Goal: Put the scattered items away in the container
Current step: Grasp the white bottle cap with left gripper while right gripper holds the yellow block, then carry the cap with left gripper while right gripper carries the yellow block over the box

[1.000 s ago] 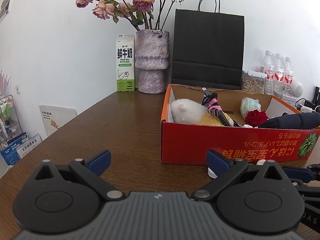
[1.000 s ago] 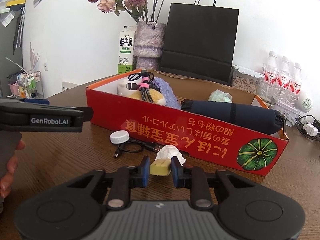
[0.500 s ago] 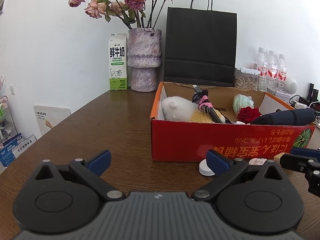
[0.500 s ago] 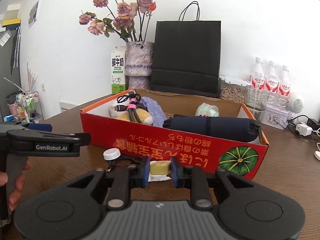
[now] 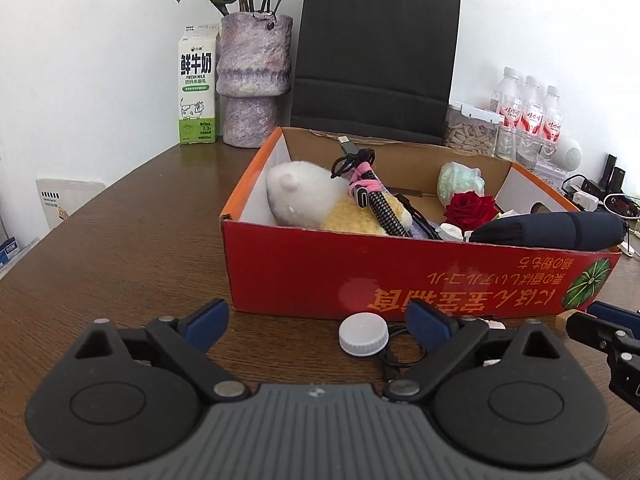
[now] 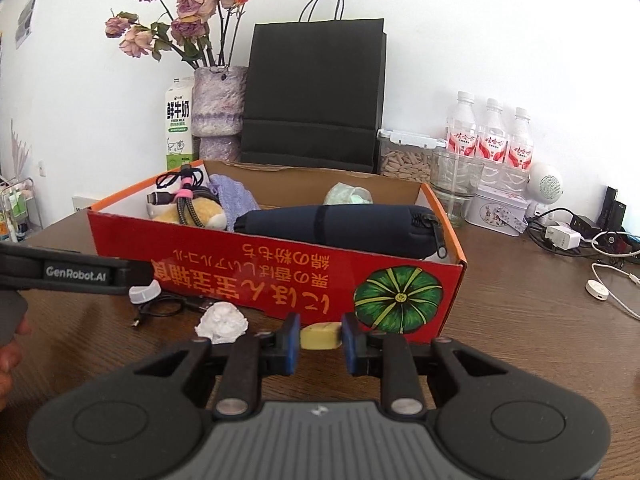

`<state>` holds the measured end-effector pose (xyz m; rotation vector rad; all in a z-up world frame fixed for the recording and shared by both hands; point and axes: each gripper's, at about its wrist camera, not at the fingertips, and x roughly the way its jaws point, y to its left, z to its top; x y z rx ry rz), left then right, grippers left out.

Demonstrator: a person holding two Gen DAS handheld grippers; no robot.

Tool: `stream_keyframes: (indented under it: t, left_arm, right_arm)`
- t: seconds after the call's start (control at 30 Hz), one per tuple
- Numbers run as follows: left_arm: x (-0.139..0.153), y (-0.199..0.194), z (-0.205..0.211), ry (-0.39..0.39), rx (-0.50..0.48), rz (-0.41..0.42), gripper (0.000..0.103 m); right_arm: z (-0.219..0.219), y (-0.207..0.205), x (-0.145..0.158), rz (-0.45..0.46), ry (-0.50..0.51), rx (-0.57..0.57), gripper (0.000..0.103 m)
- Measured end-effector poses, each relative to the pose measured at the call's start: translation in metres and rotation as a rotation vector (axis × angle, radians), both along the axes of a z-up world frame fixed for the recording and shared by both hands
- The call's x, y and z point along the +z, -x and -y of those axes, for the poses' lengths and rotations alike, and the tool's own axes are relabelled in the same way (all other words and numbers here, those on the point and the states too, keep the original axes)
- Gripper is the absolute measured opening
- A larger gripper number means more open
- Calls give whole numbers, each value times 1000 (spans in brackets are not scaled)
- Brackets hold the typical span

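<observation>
A red cardboard box (image 5: 400,276) (image 6: 280,264) stands on the brown table and holds a plush toy (image 5: 304,196), a cable bundle (image 5: 372,196), a red rose (image 5: 470,210) and a dark pouch (image 5: 548,230). In front of it lie a white cap (image 5: 363,334) (image 6: 144,292), a black cable (image 5: 400,354) (image 6: 160,308) and a crumpled tissue (image 6: 222,322). My left gripper (image 5: 320,322) is closing; the cap lies between its pads, untouched. My right gripper (image 6: 321,342) is shut on a small yellow block (image 6: 320,336), just above the table before the box's front wall.
Behind the box stand a vase of dried roses (image 5: 254,80), a milk carton (image 5: 197,92) and a black paper bag (image 5: 376,60). Water bottles (image 6: 490,136), a jar of seeds (image 6: 406,158), a glass, a tin and chargers with cables (image 6: 600,248) crowd the right side.
My left gripper has swung toward the box front, so the cap now lies between its pads. My right gripper has carried the yellow block rightward, away from the tissue.
</observation>
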<state>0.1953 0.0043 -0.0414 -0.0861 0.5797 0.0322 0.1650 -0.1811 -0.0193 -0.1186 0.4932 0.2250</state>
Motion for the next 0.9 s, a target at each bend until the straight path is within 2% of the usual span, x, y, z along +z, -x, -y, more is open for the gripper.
stream_keyframes:
  t: [0.03,0.17,0.23,0.3,0.9]
  left_arm:
    - [-1,-3,0,8,-5,-14,84]
    - [-7,-7,-3,42,-32,-49,66]
    - [-8,-7,-2,36,-48,-50,43]
    - [-9,-6,0,20,-64,-49,29]
    - [-9,0,-9,60,-52,-42,29]
  right_arm:
    - [-2,0,-1,-2,6,5,21]
    - [-7,2,-2,-6,22,20,21]
    - [-8,3,-2,-3,28,24,21]
    - [-10,3,-2,-3,30,25,21]
    - [-8,2,-1,-7,22,23,20]
